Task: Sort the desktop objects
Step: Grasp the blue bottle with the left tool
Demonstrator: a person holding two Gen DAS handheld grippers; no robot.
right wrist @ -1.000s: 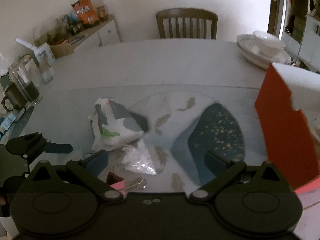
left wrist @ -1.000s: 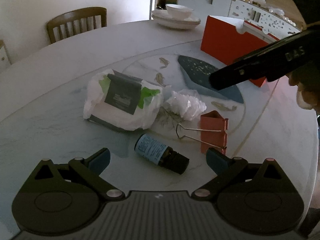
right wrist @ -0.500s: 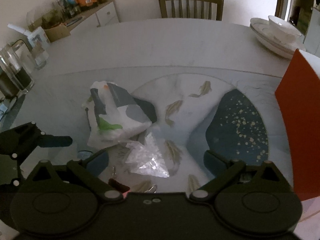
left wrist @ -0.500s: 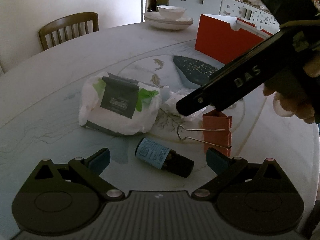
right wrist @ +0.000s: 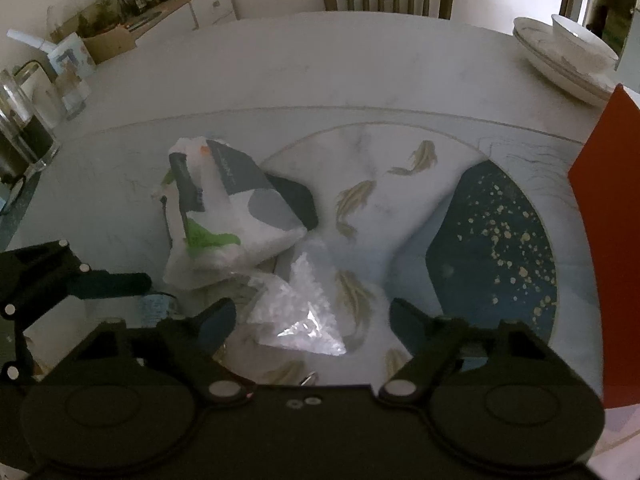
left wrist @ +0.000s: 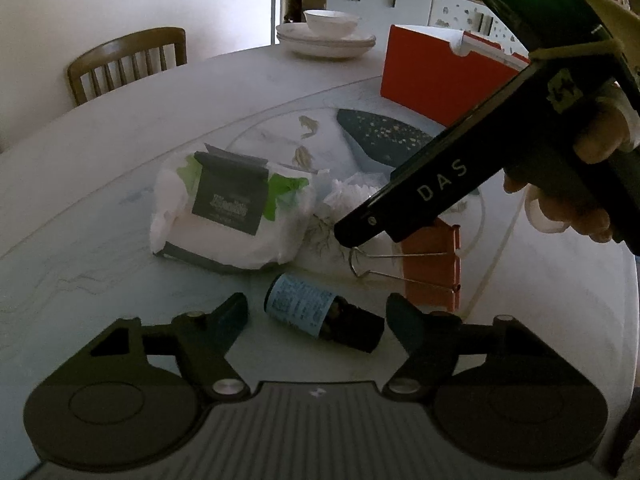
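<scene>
On the round marble table (left wrist: 100,152) I see the small pile of things that I must sort; from the left wrist camera my left gripper (left wrist: 316,312) has its two fingers wide apart and holds nothing; between the fingertips lies a small dark bottle (left wrist: 324,312) with a pale blue label, on its side, cap toward the right; I cannot tell if the fingertips touch it, they seem just beside it; behind the bottle rests a white pack of wipes (left wrist: 232,216) with a grey and green label, and to its right an orange binder clip (left wrist: 432,264) with its wire handles pointing to the left; near the clip there is a crumpled clear plastic bag (left wrist: 352,192), partly hidden; the right gripper's black body crosses this view from the upper right, with the letters DAS on it, and a hand (left wrist: 576,184) grips it; farther back stand an orange box (left wrist: 436,76), a stack of white plates with a bowl (left wrist: 326,36), and a wooden chair (left wrist: 128,64); from the right wrist camera my right gripper (right wrist: 312,320) is also open wide and has hold of nothing; the plastic bag (right wrist: 300,312) lies between its fingertips, below them as far as I can judge; the wipes pack (right wrist: 224,216) is just behind the bag, and the left gripper's finger (right wrist: 108,284) shows at the left edge; the clip is almost hidden under the gripper body here
</scene>
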